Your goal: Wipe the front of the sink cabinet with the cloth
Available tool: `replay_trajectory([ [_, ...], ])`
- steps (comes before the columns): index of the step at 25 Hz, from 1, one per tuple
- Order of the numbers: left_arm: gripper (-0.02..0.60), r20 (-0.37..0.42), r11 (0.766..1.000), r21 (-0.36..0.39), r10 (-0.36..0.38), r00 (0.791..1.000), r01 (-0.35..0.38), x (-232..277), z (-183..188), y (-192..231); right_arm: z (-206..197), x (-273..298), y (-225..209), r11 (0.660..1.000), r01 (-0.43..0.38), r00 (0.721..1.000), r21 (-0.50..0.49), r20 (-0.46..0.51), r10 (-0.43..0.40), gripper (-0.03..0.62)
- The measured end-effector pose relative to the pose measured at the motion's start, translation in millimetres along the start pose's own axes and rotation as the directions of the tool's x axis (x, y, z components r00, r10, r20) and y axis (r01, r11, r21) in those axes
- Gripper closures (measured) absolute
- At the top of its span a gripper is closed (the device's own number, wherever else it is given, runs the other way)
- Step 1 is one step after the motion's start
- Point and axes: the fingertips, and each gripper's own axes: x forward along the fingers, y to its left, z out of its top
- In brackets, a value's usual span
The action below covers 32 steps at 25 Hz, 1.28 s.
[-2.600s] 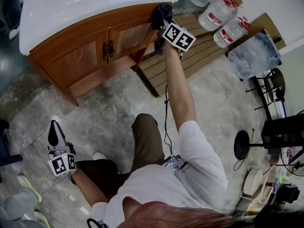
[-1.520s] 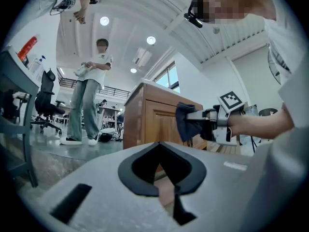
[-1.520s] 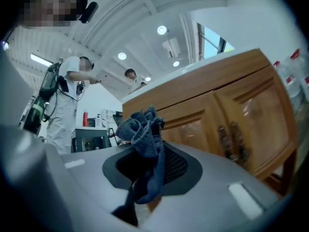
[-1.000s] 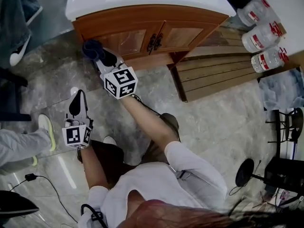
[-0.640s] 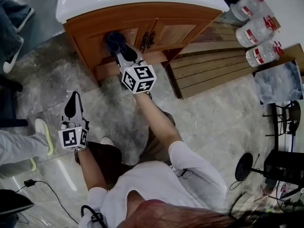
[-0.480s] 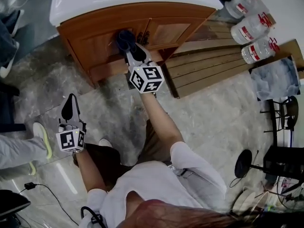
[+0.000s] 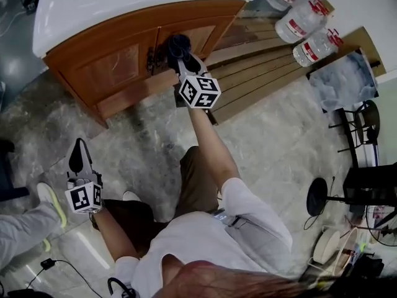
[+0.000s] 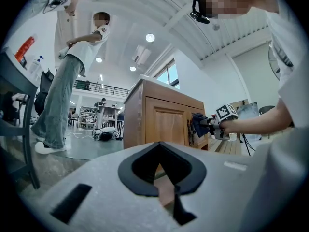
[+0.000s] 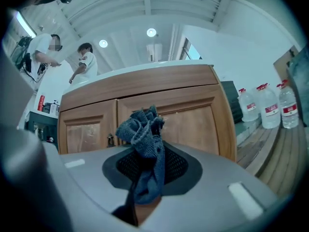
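Holding cloth point(image 7: 178, 44) at cabinet door point(image 7: 205, 33), right tool point(image 7: 181, 56) clamped, contact unclear

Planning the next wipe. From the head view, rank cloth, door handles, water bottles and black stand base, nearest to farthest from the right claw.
1. cloth: clamped in the right claw.
2. door handles: just left, on the cabinet.
3. water bottles: far upper right.
4. black stand base: lower right, on the floor.

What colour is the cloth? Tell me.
Dark blue cloth, clearest in the right gripper view.
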Motion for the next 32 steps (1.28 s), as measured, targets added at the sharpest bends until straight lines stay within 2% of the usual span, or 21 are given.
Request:
replay_trajectory([
  [5, 0.577, 0.002, 1.000, 0.001, -0.002, 1.000, 0.002, -0.1, 1.3, -0.6, 6.9, 10.0, -51.8, 0.997, 0.076, 0.997, 0.000, -0.013, -0.076, 0.497],
  [11, 0.577, 0.006, 1.000, -0.003, 0.027, 1.000, -0.027, -15.6, 7.2, 2.5, 15.8, 7.1, -112.1, 0.982, 0.186, 0.983, 0.033, -0.015, -0.186, 0.497],
  [15, 0.575, 0.020, 1.000, -0.016, 0.016, 1.000, -0.016, -12.3, 6.1, 1.7, 30.9, -5.3, -162.5, 0.958, 0.282, 0.959, 0.061, 0.008, -0.283, 0.497],
  [21, 0.577, 0.015, 1.000, -0.011, 0.022, 1.000, -0.021, -12.6, 4.7, 7.0, 33.5, -13.5, -200.3, 0.919, 0.389, 0.921, 0.061, 0.000, -0.390, 0.497],
  [28, 0.577, 0.017, 1.000, -0.009, 0.016, 1.000, -0.015, -14.4, 6.6, 2.7, 37.9, -21.5, -191.9, 0.924, 0.377, 0.925, 0.066, 0.022, -0.379, 0.497],
  [30, 0.577, 0.017, 1.000, -0.012, 0.020, 1.000, -0.020, -16.9, 5.8, 2.7, 38.6, -30.8, -169.1, 0.941, 0.338, 0.940, 0.035, 0.044, -0.339, 0.497],
  [32, 0.577, 0.018, 1.000, -0.018, 0.023, 1.000, -0.023, -17.3, 6.7, -5.7, 36.6, -44.0, -134.7, 0.966, 0.259, 0.965, -0.030, 0.060, -0.256, 0.497],
])
